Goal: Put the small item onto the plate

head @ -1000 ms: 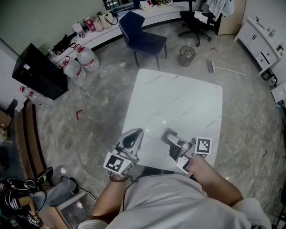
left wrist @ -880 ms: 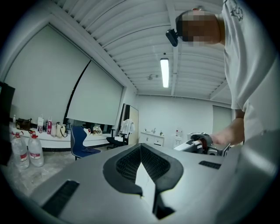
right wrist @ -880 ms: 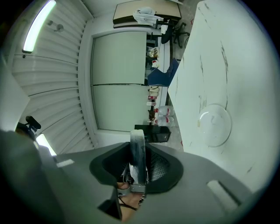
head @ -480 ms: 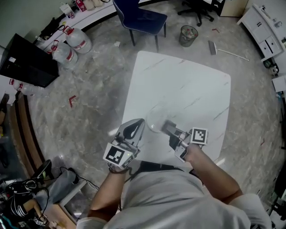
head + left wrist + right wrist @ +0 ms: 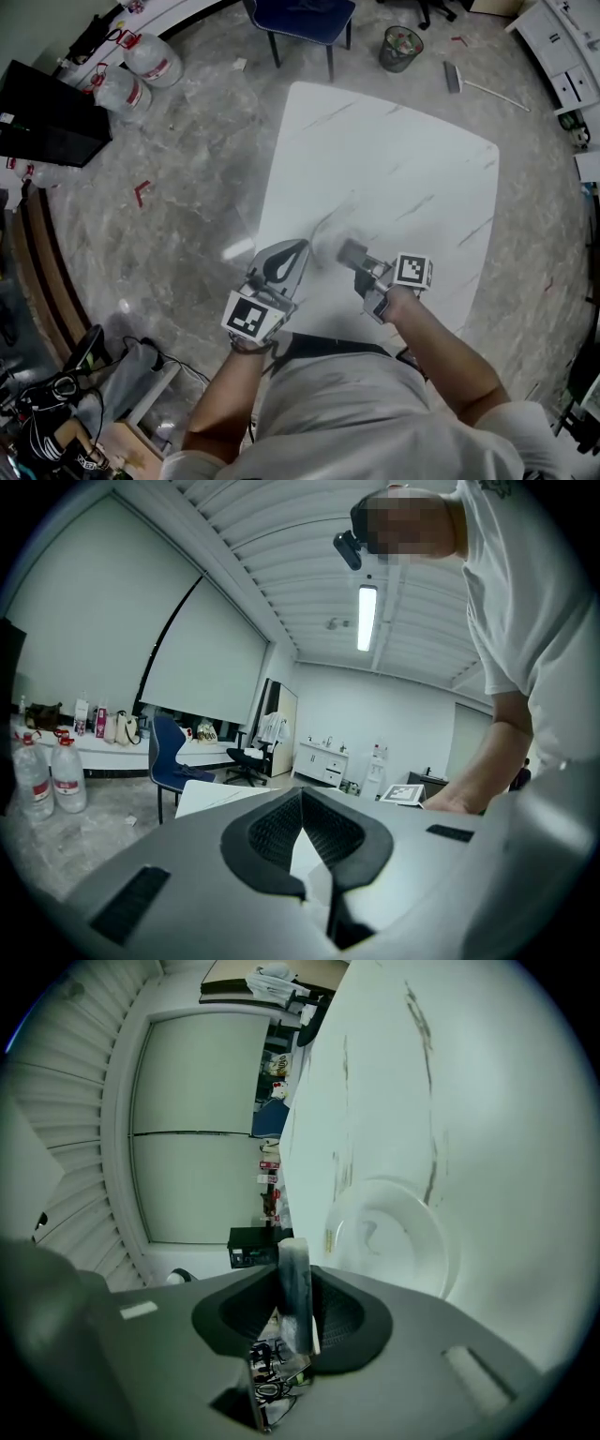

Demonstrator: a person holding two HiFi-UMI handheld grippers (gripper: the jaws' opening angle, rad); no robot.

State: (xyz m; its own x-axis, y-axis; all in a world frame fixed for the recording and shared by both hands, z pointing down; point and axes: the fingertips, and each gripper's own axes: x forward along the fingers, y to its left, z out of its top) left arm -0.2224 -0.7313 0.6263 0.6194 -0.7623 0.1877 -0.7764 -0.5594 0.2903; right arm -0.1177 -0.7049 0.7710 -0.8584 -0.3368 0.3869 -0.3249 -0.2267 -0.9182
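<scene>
The small item (image 5: 294, 1302), a flat grey upright piece, is pinched between the pads of my right gripper (image 5: 296, 1274). A white plate (image 5: 394, 1237) lies on the white table just beyond those jaws and is empty. In the head view the plate (image 5: 328, 242) is faint, near the table's front left corner, with the right gripper (image 5: 354, 255) at its right edge. My left gripper (image 5: 284, 265) hovers at the plate's left, over the table's edge. In the left gripper view its jaws (image 5: 302, 803) meet at the tips with nothing between them.
The white marble-look table (image 5: 403, 169) stretches away beyond the plate. On the floor past it stand a blue chair (image 5: 305, 17) and a waste bin (image 5: 401, 47). Water jugs (image 5: 148, 61) and a black box (image 5: 47, 122) sit at the left.
The head camera has shifted, so the table sits higher in view. Both grippers stay beside the plate, and the right one still holds the item.
</scene>
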